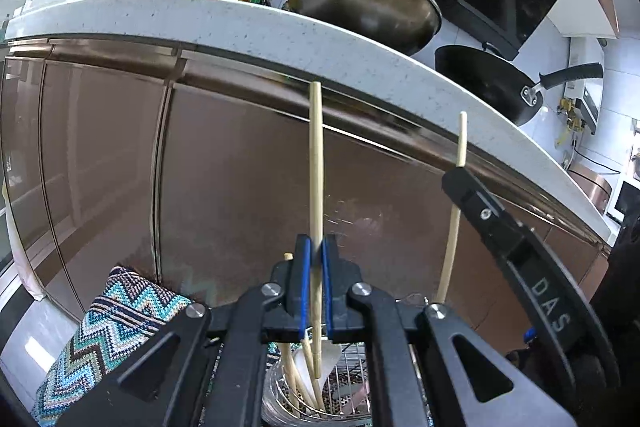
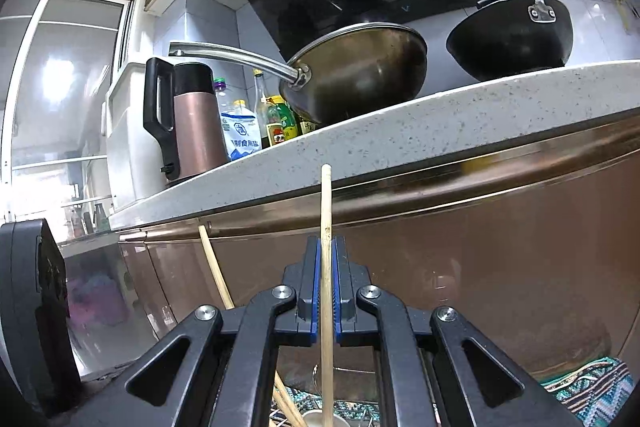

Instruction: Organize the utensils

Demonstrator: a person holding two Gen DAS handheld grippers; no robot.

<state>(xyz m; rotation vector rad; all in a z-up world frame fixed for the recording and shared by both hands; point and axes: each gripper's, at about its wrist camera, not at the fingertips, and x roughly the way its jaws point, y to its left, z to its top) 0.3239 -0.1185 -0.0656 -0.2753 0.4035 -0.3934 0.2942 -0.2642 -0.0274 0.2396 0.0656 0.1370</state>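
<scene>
Gripping one chopstick (image 1: 316,163) each, both jaws pinch narrow; "DAS" marks the right gripper (image 1: 552,303).

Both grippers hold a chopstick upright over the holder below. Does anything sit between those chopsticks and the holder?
Nothing visible blocks either. The left gripper holds its chopstick directly over the mesh holder, already holding several chopsticks. The right gripper's chopstick also hangs clear.

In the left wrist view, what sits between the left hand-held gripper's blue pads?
One chopstick, upright, pinched between the left hand-held gripper pads, its lower tip over the utensil holder.
</scene>
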